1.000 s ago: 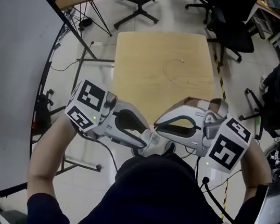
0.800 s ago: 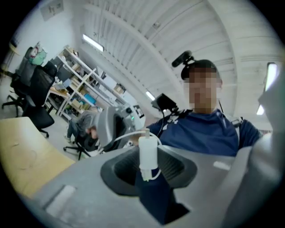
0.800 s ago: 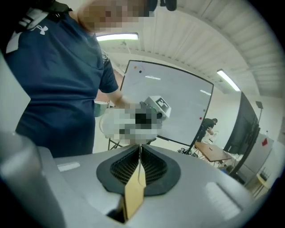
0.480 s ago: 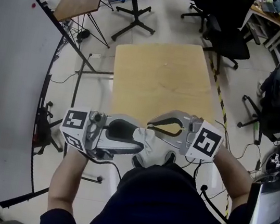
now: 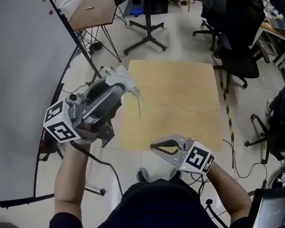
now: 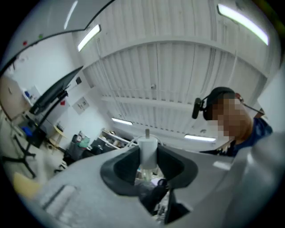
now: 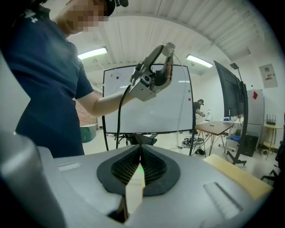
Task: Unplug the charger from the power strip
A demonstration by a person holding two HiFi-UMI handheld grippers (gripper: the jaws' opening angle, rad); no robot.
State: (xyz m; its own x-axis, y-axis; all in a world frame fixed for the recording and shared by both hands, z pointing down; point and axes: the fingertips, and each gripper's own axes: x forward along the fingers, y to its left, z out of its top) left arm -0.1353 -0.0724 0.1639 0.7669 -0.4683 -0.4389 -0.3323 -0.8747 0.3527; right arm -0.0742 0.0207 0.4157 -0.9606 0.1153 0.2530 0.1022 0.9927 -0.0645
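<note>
The white charger is clamped in your left claw, held up in the air just off the left edge of the wooden surface, with its prong pointing away from the claw. Its thin white cable trails down across that edge. The whiteboard stands near on your left, with only a narrow strip of floor between it and the surface. Your right claw sits low at the surface's near edge, close to your body, jaws pressed together. Office chairs stand beyond the far right corner, well apart.
</note>
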